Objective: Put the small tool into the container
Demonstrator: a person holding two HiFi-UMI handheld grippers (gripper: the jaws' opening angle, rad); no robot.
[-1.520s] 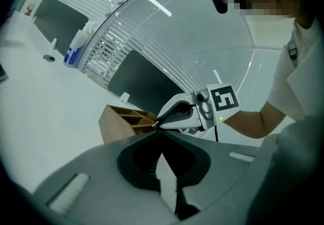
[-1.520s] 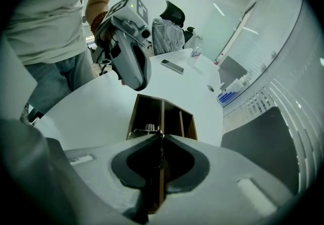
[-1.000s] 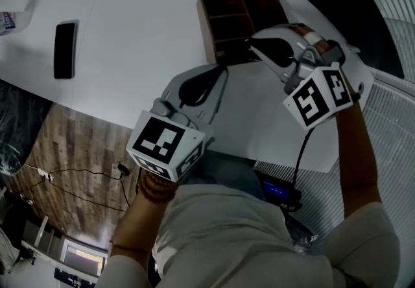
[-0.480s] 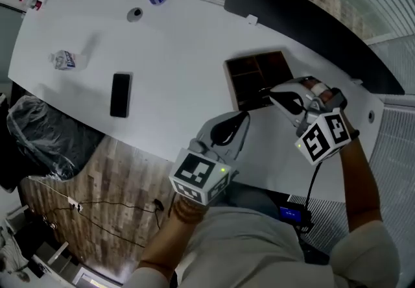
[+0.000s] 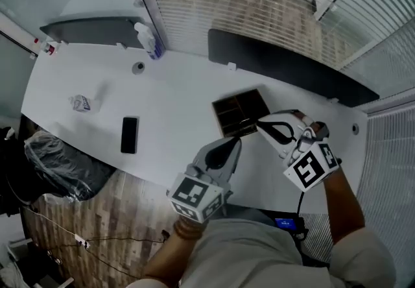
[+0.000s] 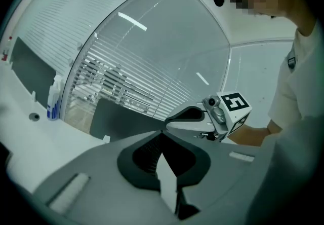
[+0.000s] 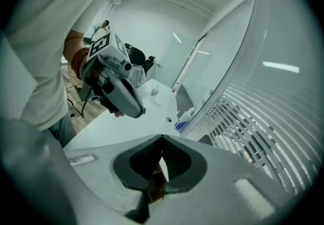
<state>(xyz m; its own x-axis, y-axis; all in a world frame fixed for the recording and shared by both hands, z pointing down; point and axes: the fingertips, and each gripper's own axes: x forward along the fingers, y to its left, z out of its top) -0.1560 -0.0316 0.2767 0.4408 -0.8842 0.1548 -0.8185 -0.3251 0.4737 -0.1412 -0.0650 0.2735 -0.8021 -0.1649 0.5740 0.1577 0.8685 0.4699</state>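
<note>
Both grippers have come up off the long white tabletop [image 5: 175, 95] since a second ago, when the right one had its tip at the near edge of the dark brown compartmented container [image 5: 240, 113]. Now the left gripper [image 5: 236, 141] hangs level over the near edge, jaws pressed together with nothing between them. The right gripper [image 5: 259, 124] tilts downward just beside the container's near right corner, its jaws closed too and empty. That container sits in the right half of the tabletop, midway between the far and near edges. The small tool can't be made out; whether it lies in a compartment, I cannot tell. Well to the left lies a flat black phone [image 5: 129, 135].
</note>
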